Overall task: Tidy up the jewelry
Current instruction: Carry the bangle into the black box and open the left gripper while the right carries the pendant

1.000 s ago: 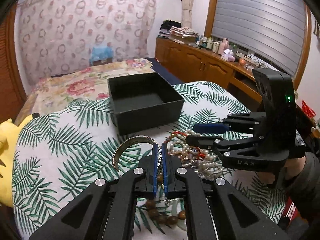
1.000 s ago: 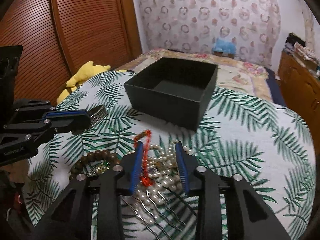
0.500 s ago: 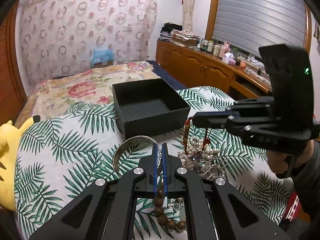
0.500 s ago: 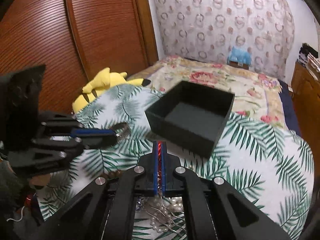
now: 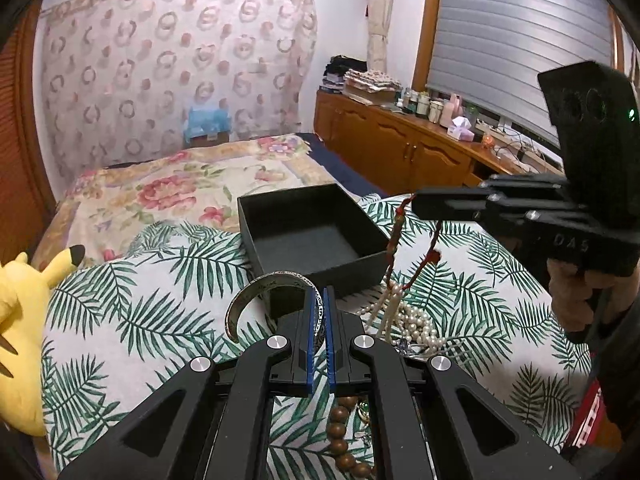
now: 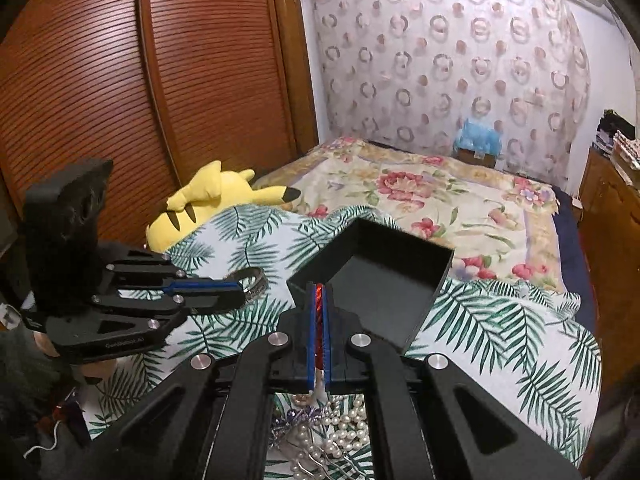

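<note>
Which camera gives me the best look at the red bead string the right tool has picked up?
The left wrist view. There the red bead string hangs in full below the right tool, trailing down to the pearl strands beside the black box. The right wrist view shows only a red sliver pinched between its own blue pads.

Home bedroom: floral-quilted bed (image 6: 440, 196), louvred wooden wardrobe doors (image 6: 120, 80), cluttered wooden sideboard (image 5: 400, 144).
</note>
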A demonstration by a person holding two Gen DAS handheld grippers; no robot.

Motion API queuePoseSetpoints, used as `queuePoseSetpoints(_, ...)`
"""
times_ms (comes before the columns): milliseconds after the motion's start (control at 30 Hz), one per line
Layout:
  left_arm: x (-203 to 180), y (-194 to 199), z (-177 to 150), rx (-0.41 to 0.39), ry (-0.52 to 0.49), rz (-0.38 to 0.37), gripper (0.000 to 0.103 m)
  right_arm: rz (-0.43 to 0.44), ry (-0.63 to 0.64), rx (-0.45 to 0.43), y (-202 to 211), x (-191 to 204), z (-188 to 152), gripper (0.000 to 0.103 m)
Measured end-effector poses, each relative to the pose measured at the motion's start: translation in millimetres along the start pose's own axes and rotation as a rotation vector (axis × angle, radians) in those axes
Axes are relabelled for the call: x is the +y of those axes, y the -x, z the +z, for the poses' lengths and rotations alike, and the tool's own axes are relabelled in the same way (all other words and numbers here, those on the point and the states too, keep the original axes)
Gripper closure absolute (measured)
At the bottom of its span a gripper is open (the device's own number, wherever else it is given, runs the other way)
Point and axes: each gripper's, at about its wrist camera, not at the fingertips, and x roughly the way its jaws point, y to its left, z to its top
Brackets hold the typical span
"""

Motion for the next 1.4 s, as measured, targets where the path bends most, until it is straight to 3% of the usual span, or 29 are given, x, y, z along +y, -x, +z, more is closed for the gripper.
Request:
queuePoseSetpoints(400,5.1,-5.7,-5.6,0.019,0.020,0.006,0.100,-0.005,0.045,-0.070,33.9,7.4,31.3,0.100)
queuePoseSetpoints(500,5.2,-3.9,-8.5,0.018,0.021,0.003,0.100,-0.028,0.029,-0.038,26.4,2.1,20.5,0.100)
queuePoseSetpoints(633,4.3,-4.7,-12.1,0.030,0.014,0.000,0.100,-0.131,-0.001,0.045,6.8,-17.2,-10.9,0.100)
queuePoseSetpoints(867,2.9,-13.2,-12.8,0.041,0.015,-0.014,0.100,-0.268,-0.063,0.069,7.6,-53.6,-42.9,0.099)
queuePoseSetpoints(933,2.2,-15.7,-13.1,0.044,0.013,-0.021,0.100,-0.261,-0.068,0.078,5.4,-58.1,-48.8,0.097)
queuePoseSetpoints(1000,1.9,-16.9,-13.6,0.046,0.016,-0.026,0.100,-0.252,-0.056,0.080,2.5,-56.6,-52.2,0.083)
queuePoseSetpoints(1033,2.0,-16.8,-14.5,0.046,0.017,-0.026,0.100,-0.248,-0.046,0.076,1.0,-53.0,-52.6,0.067)
queuePoseSetpoints(1067,2.4,-16.4,-15.2,0.046,0.019,-0.024,0.100,-0.246,-0.034,0.066,0.2,-48.1,-52.9,0.059)
queuePoseSetpoints(1233,4.1,-14.1,-16.8,0.045,0.025,-0.020,0.100,-0.110,0.000,0.107,-21.3,-16.9,-59.6,0.060)
queuePoseSetpoints(1333,5.3,-12.1,-17.6,0.042,0.026,-0.020,0.100,-0.033,0.030,0.167,-44.4,2.2,-68.6,0.077)
queuePoseSetpoints(1400,5.5,-11.1,-17.2,0.040,0.023,-0.016,0.100,-0.003,0.049,0.204,-57.7,11.5,-74.3,0.081)
